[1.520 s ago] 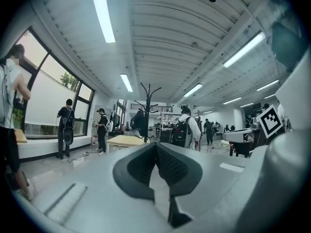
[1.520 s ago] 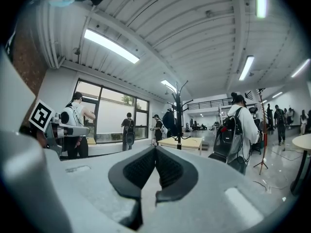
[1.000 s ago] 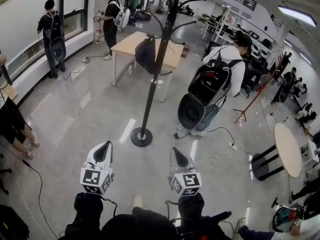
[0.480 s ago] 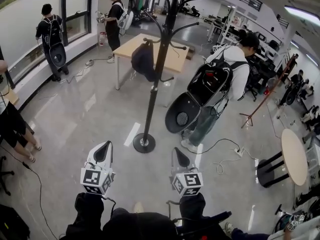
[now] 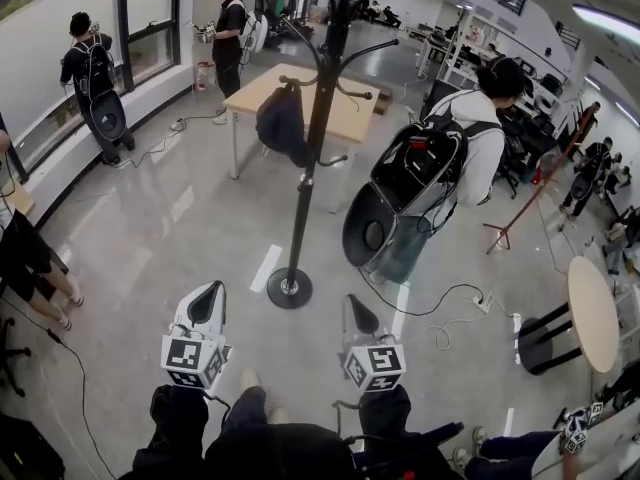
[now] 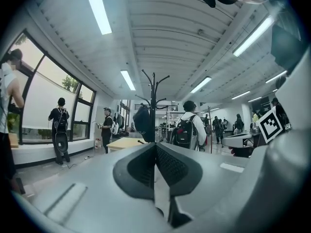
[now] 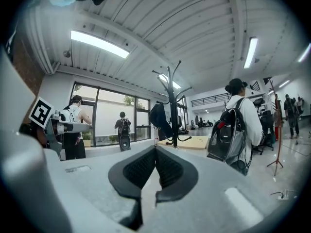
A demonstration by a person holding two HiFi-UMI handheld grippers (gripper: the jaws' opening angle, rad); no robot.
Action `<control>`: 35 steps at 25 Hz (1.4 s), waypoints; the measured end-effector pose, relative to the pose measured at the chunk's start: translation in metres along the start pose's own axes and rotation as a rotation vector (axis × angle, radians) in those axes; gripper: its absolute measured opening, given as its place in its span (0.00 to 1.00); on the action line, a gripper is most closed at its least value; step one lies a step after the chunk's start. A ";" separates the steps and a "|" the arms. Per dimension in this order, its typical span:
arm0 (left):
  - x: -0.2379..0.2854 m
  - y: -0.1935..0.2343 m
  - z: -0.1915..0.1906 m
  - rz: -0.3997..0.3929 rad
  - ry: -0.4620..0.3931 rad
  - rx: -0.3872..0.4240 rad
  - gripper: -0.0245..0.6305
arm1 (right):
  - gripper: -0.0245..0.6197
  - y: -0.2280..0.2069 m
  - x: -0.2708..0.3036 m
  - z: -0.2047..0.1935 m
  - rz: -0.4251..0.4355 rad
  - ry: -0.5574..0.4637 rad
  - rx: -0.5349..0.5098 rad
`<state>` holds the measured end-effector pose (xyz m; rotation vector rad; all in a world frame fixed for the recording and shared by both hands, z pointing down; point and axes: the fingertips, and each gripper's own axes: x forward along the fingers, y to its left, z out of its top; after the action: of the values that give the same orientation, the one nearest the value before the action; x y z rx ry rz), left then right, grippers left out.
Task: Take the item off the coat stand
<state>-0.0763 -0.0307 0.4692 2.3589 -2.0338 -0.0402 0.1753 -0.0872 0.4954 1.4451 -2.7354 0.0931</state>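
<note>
A dark bag [image 5: 282, 123] hangs from a side hook of the coat stand [image 5: 303, 198], on the stand's left side and below its top hooks. The head view alone shows the stand's round base [image 5: 289, 288] on the floor. It also shows the left hand-held gripper [image 5: 205, 306] and the right hand-held gripper [image 5: 358, 318] side by side on the near side of that base, well apart from the bag. Only the two gripper views show the jaws. In the left gripper view they are pressed together with nothing between them, and the stand rises straight beyond their tips with the bag against its left. In the right gripper view the jaws also meet at the tips and are empty, and the stand appears slightly right of their line. A person with a backpack [image 5: 455, 138] stands just right of the stand. A wooden surface [image 5: 350, 113] lies behind the stand.
</note>
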 end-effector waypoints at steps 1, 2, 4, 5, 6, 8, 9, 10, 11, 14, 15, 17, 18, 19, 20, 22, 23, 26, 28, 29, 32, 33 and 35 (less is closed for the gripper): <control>0.006 0.001 0.001 -0.003 -0.001 0.000 0.04 | 0.04 -0.003 0.005 0.002 -0.004 -0.001 0.000; 0.012 0.003 0.002 -0.006 -0.003 0.002 0.04 | 0.04 -0.006 0.010 0.003 -0.008 -0.002 0.000; 0.025 0.007 0.002 -0.014 -0.001 0.005 0.04 | 0.04 -0.012 0.021 0.006 -0.016 -0.006 0.001; 0.031 0.010 0.001 -0.017 0.002 0.003 0.04 | 0.04 -0.014 0.026 0.007 -0.019 -0.008 0.002; 0.037 0.012 0.001 -0.019 0.003 0.001 0.04 | 0.04 -0.015 0.032 0.007 -0.020 -0.010 0.002; 0.051 0.017 0.002 -0.022 -0.004 0.001 0.04 | 0.04 -0.020 0.045 0.007 -0.024 -0.011 0.000; 0.059 0.020 0.004 -0.025 -0.008 0.003 0.04 | 0.04 -0.022 0.052 0.007 -0.026 -0.012 0.000; 0.067 0.023 0.006 -0.030 -0.012 0.004 0.04 | 0.04 -0.025 0.061 0.009 -0.029 -0.013 0.001; 0.076 0.026 0.007 -0.035 -0.012 0.006 0.04 | 0.04 -0.027 0.070 0.010 -0.032 -0.014 0.002; 0.098 0.038 0.010 -0.049 -0.008 0.009 0.04 | 0.04 -0.029 0.094 0.015 -0.035 -0.017 0.008; 0.105 0.042 0.011 -0.053 -0.007 0.009 0.04 | 0.04 -0.029 0.101 0.017 -0.035 -0.018 0.008; 0.119 0.048 0.015 -0.061 -0.007 0.008 0.04 | 0.04 -0.032 0.114 0.020 -0.040 -0.019 0.007; 0.126 0.051 0.016 -0.067 -0.008 0.008 0.04 | 0.04 -0.034 0.120 0.022 -0.045 -0.019 0.009; 0.133 0.054 0.018 -0.073 -0.008 0.008 0.04 | 0.04 -0.036 0.125 0.023 -0.052 -0.019 0.012; 0.140 0.057 0.020 -0.080 -0.008 0.009 0.04 | 0.04 -0.038 0.131 0.023 -0.059 -0.018 0.013; 0.154 0.063 0.022 -0.093 -0.008 0.010 0.04 | 0.04 -0.042 0.142 0.026 -0.073 -0.018 0.014; 0.161 0.067 0.023 -0.099 -0.007 0.009 0.04 | 0.04 -0.043 0.148 0.027 -0.079 -0.019 0.013; 0.183 0.074 0.027 -0.121 -0.008 0.007 0.04 | 0.04 -0.050 0.164 0.032 -0.098 -0.018 0.013; 0.198 0.077 0.029 -0.136 -0.007 0.008 0.04 | 0.04 -0.055 0.173 0.035 -0.113 -0.018 0.014; 0.205 0.079 0.029 -0.144 -0.005 0.008 0.04 | 0.04 -0.057 0.177 0.035 -0.121 -0.016 0.014; 0.224 0.079 0.029 -0.171 0.008 -0.001 0.04 | 0.04 -0.067 0.187 0.036 -0.146 -0.013 0.014; 0.230 0.080 0.029 -0.176 0.004 0.001 0.04 | 0.04 -0.071 0.190 0.037 -0.154 -0.014 0.013; 0.243 0.083 0.030 -0.187 -0.007 0.006 0.04 | 0.04 -0.076 0.197 0.039 -0.167 -0.018 0.013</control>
<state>-0.1232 -0.2837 0.4415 2.5470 -1.8119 -0.0462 0.1264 -0.2951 0.4722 1.6787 -2.6187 0.0917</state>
